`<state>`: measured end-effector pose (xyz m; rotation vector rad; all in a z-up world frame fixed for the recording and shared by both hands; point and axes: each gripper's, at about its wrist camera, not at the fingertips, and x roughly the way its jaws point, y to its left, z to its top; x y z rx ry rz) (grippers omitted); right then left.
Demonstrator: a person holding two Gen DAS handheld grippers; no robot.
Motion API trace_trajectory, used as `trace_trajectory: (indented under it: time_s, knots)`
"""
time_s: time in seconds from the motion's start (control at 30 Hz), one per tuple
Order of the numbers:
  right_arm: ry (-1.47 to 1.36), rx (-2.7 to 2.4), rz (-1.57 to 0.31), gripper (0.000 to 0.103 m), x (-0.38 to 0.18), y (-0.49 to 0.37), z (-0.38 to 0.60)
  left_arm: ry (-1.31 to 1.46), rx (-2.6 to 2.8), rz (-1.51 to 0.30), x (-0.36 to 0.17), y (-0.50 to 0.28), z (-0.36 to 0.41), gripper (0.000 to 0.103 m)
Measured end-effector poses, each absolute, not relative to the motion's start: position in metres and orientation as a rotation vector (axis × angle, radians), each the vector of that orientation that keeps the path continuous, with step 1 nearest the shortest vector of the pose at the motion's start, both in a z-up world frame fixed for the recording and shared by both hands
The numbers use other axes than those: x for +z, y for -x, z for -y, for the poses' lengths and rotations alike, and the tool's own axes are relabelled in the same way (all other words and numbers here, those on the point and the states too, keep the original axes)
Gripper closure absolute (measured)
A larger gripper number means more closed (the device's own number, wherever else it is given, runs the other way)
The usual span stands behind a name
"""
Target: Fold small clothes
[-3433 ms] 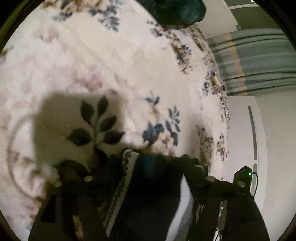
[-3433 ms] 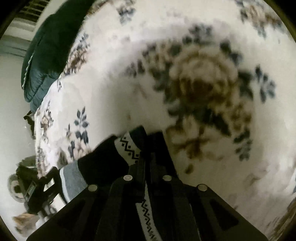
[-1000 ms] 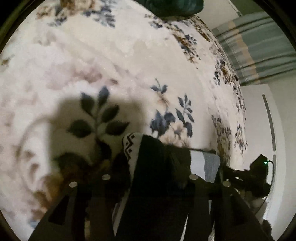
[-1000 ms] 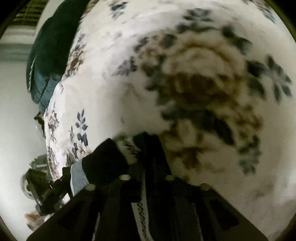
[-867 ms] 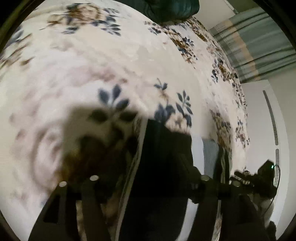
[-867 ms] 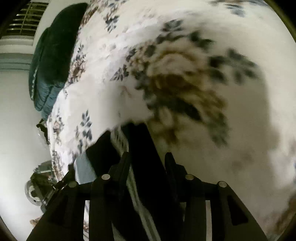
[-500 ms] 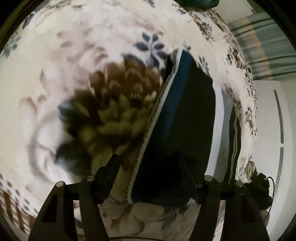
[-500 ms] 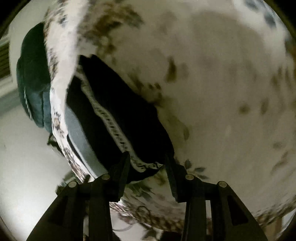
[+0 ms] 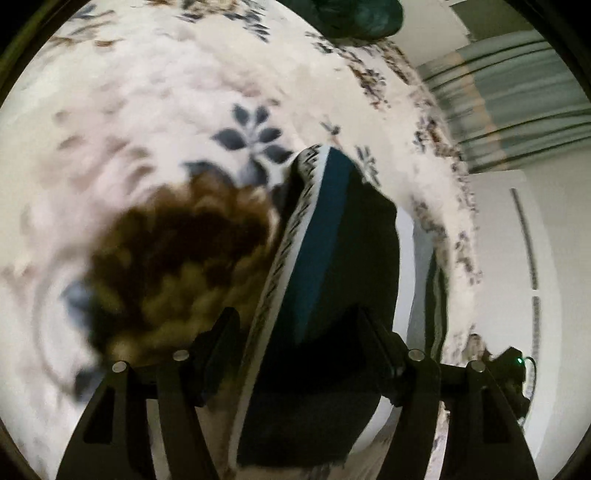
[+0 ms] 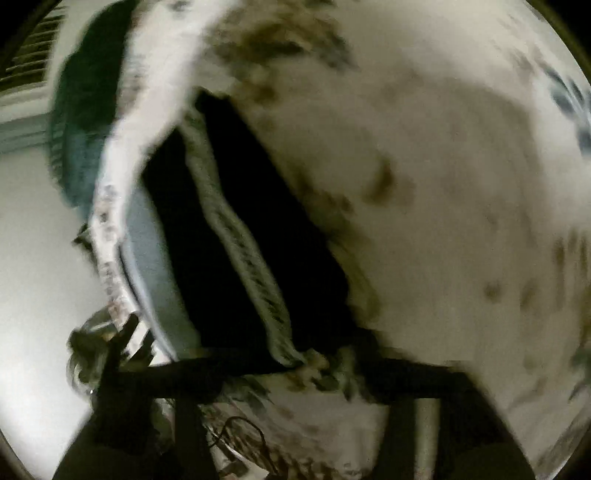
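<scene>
A small dark garment (image 9: 332, 280) with a white zigzag-patterned band and a blue stripe lies folded on the floral blanket (image 9: 155, 110). My left gripper (image 9: 295, 332) is open, its fingers (image 9: 218, 332) apart on either side of the garment's near end, holding nothing. The right wrist view is blurred: the same garment (image 10: 236, 229) lies there with its patterned band down the middle. My right gripper (image 10: 291, 365) is open just short of the garment's near edge, not holding it.
A dark green pillow (image 9: 354, 18) lies at the far end of the bed and also shows in the right wrist view (image 10: 81, 110). Striped curtains (image 9: 517, 103) and a white cabinet (image 9: 517, 258) stand to the right. A dark device with a green light (image 9: 513, 365) sits beyond the bed's edge.
Both grippers were shut on the garment, then opened and let it go. They have drawn back, leaving it flat and folded on the blanket.
</scene>
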<state>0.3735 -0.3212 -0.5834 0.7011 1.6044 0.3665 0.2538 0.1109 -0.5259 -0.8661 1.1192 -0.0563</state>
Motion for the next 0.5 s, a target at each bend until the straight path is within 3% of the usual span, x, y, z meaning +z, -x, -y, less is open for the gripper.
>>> trace_trajectory:
  time_s: [0.17,0.37,0.4,0.43,0.47,0.5]
  knots:
    - [-0.743,0.61,-1.644,0.014,-0.631,-0.429,0.299,0.937,-0.213,-1.138,-0.561,-0.29,-0.107,0.031]
    - [-0.728,0.894,-1.729,0.013,-0.666,-0.456,0.239,0.984,-0.349,-1.091,-0.562,-0.318,-0.096,0.031]
    - [-0.706,0.93,-1.733,0.015,-0.664,-0.455,0.228,0.979,-0.353,-1.086,-0.559,-0.321,-0.093,0.035]
    - [-0.702,0.95,-1.731,0.024,-0.662,-0.454,0.221,0.975,-0.361,-1.087,-0.557,-0.323,-0.091,0.054]
    - [-0.687,0.944,-1.734,0.039,-0.661,-0.452,0.215,0.954,-0.351,-1.093,-0.553,-0.324,-0.09,0.068]
    - [-0.67,0.903,-1.726,0.051,-0.661,-0.451,0.214,0.932,-0.338,-1.098,-0.549,-0.327,-0.09,0.073]
